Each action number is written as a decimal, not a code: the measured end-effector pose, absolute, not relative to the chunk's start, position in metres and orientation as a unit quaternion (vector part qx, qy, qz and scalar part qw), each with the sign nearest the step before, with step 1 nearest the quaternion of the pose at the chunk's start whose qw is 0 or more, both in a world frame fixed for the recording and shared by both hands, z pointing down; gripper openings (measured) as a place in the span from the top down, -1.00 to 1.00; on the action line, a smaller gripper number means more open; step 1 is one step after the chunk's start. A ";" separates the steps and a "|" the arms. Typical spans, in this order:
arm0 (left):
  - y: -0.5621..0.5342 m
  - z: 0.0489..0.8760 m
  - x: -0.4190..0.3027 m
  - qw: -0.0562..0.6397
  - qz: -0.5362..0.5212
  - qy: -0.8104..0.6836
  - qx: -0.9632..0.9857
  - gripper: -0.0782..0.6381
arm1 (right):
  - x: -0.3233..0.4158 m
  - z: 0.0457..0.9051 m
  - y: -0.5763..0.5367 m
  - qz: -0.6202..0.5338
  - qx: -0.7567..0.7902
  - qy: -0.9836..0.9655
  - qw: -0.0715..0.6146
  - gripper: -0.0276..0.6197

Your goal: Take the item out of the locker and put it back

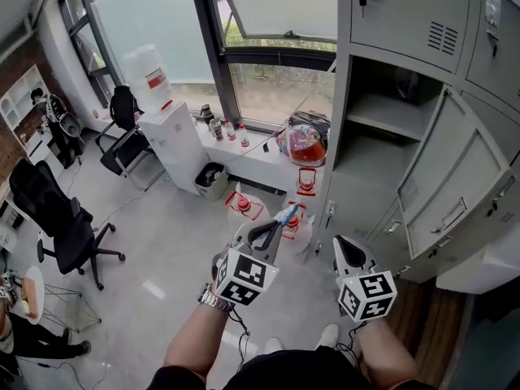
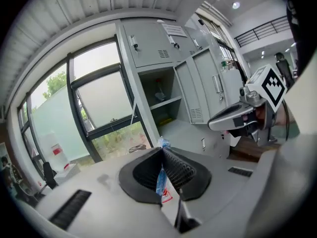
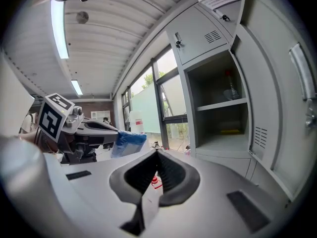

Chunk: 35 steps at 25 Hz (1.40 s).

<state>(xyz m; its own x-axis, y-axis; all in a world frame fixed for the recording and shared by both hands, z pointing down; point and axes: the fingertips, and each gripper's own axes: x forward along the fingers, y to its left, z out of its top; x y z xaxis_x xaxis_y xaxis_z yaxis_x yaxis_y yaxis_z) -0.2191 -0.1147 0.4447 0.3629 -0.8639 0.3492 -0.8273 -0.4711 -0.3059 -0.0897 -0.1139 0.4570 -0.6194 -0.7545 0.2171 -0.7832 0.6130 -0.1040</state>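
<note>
My left gripper (image 1: pixel 279 223) is shut on a thin blue and white packet (image 1: pixel 286 214) whose tip pokes out past the jaws. In the left gripper view the packet (image 2: pixel 160 178) is pinched flat between the black pads (image 2: pixel 181 168). My right gripper (image 1: pixel 342 244) hangs beside it, shut, with nothing in it. The grey locker (image 1: pixel 382 120) stands ahead on the right with its door (image 1: pixel 455 189) swung open and a shelf inside. In the right gripper view the locker (image 3: pixel 220 110) shows a small object (image 3: pixel 229 90) on the upper shelf and a yellow thing (image 3: pixel 231 131) on the lower one.
Red-capped bottles (image 1: pixel 244 204) stand on the floor under the window, right ahead of the grippers. A bag (image 1: pixel 305 140) lies on the sill beside the locker. A white water dispenser (image 1: pixel 166 128) and black office chairs (image 1: pixel 65 218) stand at the left.
</note>
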 end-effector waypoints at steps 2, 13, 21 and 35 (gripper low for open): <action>-0.105 0.453 -0.223 0.023 -0.224 0.504 -0.834 0.72 | -0.090 0.462 -0.106 0.100 0.442 -0.888 0.080 0.75; -0.080 0.473 -0.221 -0.001 -0.199 0.468 -0.861 0.72 | -0.078 0.478 -0.080 0.111 0.489 -0.861 0.087 0.75; -0.079 0.471 -0.215 0.003 -0.196 0.459 -0.866 0.73 | -0.073 0.476 -0.078 0.109 0.498 -0.856 0.084 0.75; -0.103 0.453 -0.180 0.031 -0.199 0.452 -0.869 0.72 | -0.045 0.464 -0.101 0.099 0.499 -0.857 0.078 0.75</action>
<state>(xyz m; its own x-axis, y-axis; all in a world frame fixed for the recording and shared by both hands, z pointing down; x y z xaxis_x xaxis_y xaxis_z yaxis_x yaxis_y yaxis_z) -0.1804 -0.1030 0.4530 0.5120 -0.7979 0.3182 -0.7736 -0.5893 -0.2330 -0.0446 -0.1012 0.4645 -0.4900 -0.8401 0.2329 -0.8710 0.4827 -0.0916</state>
